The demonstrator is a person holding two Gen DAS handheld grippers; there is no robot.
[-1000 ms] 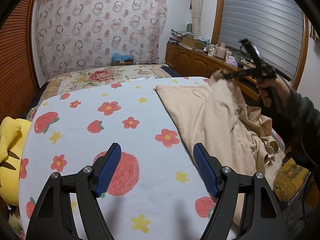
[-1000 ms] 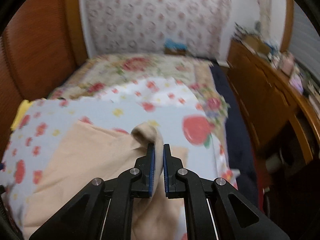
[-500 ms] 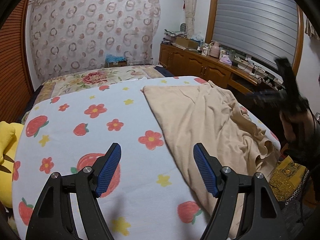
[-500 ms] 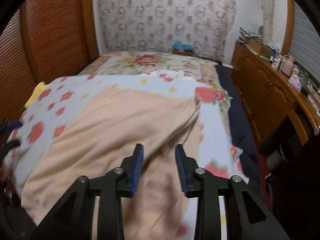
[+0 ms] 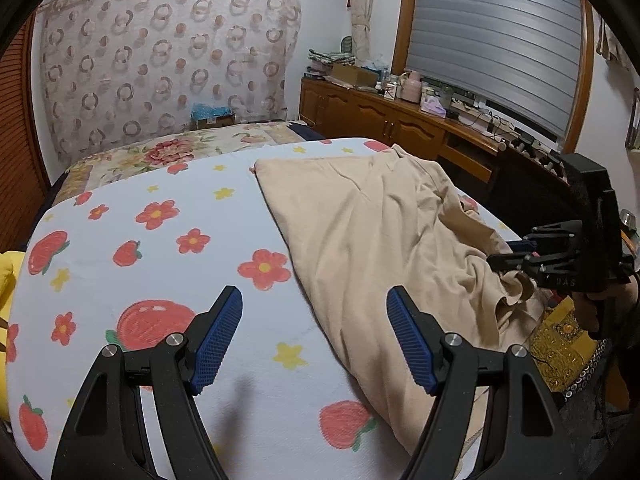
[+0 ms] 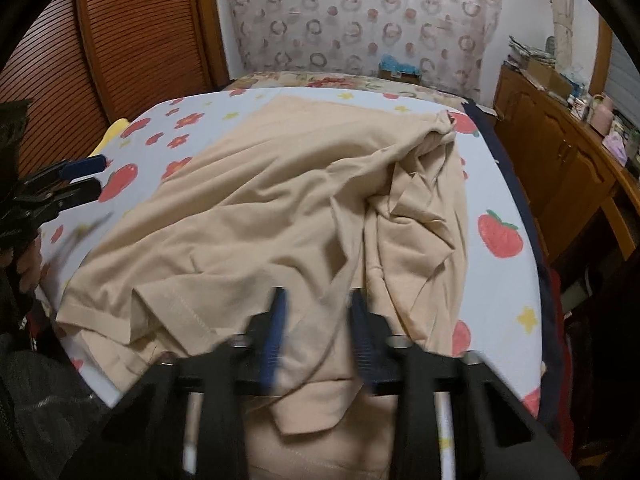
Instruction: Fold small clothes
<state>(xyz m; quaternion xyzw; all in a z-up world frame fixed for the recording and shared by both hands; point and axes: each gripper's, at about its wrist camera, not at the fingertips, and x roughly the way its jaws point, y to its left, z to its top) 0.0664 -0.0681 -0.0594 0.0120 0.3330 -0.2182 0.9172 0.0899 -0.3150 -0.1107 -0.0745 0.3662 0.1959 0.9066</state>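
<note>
A beige garment [image 5: 368,236] lies crumpled on the flower-and-strawberry bed sheet [image 5: 152,264], spread toward the bed's right side; it also shows in the right wrist view [image 6: 280,216], with its rumpled end near the front edge. My left gripper [image 5: 314,340] is open and empty above the sheet, just left of the garment's edge. My right gripper [image 6: 318,336] is open, blurred, low over the garment's near bunched edge, holding nothing. It appears in the left wrist view [image 5: 520,254] at the garment's right end.
A wooden sideboard [image 5: 400,120] with clutter runs along the right wall under a shuttered window. A yellow plush [image 5: 6,276] sits at the bed's left edge. A patterned curtain [image 5: 168,56] hangs behind. A wooden slatted door [image 6: 132,44] is at left.
My right gripper let go of the garment's corner, which dropped onto the bed, then moved down and back to the near edge. The left gripper stayed open, shifting slightly.
</note>
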